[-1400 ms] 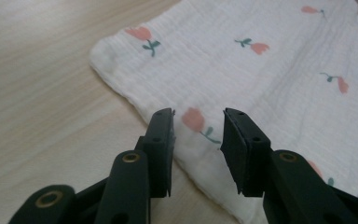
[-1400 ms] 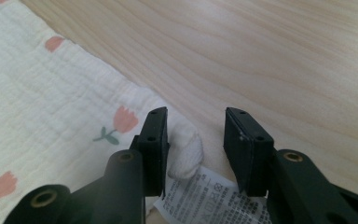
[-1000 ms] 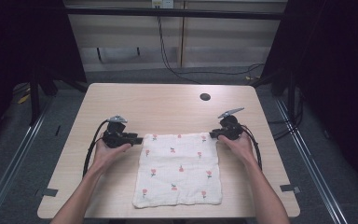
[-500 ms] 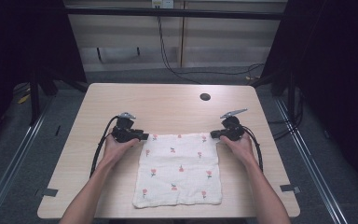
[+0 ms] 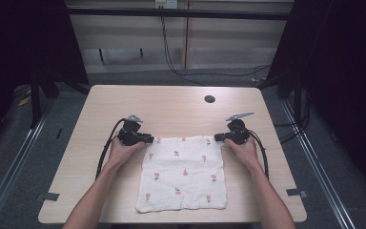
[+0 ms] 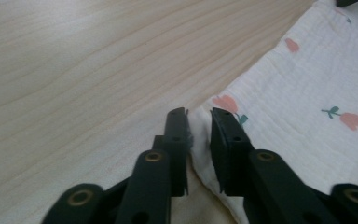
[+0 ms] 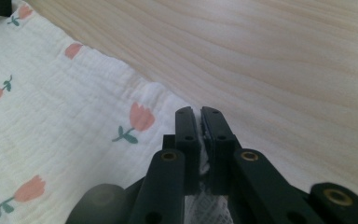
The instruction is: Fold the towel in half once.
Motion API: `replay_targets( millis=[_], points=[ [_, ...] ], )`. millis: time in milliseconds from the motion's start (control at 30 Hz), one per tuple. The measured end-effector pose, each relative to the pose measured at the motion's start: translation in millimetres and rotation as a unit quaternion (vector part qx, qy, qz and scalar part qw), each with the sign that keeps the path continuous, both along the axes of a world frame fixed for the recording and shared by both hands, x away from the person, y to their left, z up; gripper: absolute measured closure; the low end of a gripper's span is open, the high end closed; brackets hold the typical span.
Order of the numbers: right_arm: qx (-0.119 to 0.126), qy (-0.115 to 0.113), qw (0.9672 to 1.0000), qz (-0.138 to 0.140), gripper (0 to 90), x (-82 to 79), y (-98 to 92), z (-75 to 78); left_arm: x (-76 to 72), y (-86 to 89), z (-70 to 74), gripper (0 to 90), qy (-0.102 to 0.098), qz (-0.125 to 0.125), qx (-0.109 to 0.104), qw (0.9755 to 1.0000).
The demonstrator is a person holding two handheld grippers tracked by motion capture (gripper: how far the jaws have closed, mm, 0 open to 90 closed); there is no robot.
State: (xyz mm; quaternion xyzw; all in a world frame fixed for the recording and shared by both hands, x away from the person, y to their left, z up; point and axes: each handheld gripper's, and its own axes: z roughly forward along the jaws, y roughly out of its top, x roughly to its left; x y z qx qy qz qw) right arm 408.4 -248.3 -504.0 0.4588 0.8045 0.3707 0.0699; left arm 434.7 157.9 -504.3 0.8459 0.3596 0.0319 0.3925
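Nearest the camera in the high view, two forearms were seen coming in over the near edge of the table (image 5: 100,102), with a white cloth (image 5: 183,174) printed with small pink tulips spread flat between them. The cloth was laid on the near half of the table, its near edge close to the table's front edge and its two far corners reaching towards the hands.

At the cloth's far left corner, the left tool (image 5: 148,139) was held low over the wood. In the left gripper view, the left tool (image 6: 199,122) was seen with the cloth's corner (image 6: 279,93) between its jaws; the jaws had just been closing, yet a narrow gap was left and the pads were not seen to press on the fabric.

At the far right corner, the right tool (image 5: 218,137) was held level with the left one. In the right gripper view, the right tool (image 7: 200,119) was seen clenched on the cloth's edge (image 7: 74,107), a sliver of white fabric being pinched between the jaws.

Farther back, a small dark round hole (image 5: 209,99) was seen in the table top, well apart from the cloth.
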Motion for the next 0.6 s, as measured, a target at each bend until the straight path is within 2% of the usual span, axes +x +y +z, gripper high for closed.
replay_targets(
  millis=[100, 133, 167, 267, 433, 533, 600],
  points=[
    [0.004, 0.0, 1.0, 0.003, 86.6, 0.7, 1.1, 0.8, -0.2, 1.0, 0.1, 85.3, 0.005, -0.003, -0.003, 1.0],
    [0.007, -0.001, 1.0, 0.004, 86.6, 0.8, 0.6, 1.1, -0.4, 1.8, 0.9, 85.6, 0.002, -0.004, 0.0, 1.0],
    [0.009, -0.002, 0.9999, 0.005, 86.7, 1.0, -0.2, 1.5, -0.8, 2.6, 2.4, 85.8, 0.006, -0.006, -0.002, 1.0],
    [0.014, -0.006, 0.9999, 0.001, 86.6, 0.3, -2.9, 4.8, -1.5, 6.6, 8.8, 86.3, 0.002, -0.008, -0.015, 0.9999],
    [0.033, -0.016, 0.9993, -0.004, 86.7, -2.1, -8.2, 13.1, -4.4, 9.4, 18.6, 86.3, -0.011, -0.012, -0.026, 0.9995],
    [0.042, -0.02, 0.9989, -0.002, 86.7, -3.4, -8.6, 17.6, -5.5, 10.0, 23.8, 86.4, -0.01, -0.02, -0.026, 0.9994],
    [0.042, -0.024, 0.9988, 0.001, 86.7, -3.8, -7.8, 20.3, -6.6, 9.9, 26.1, 86.3, -0.009, -0.019, -0.038, 0.9991]
  ],
)
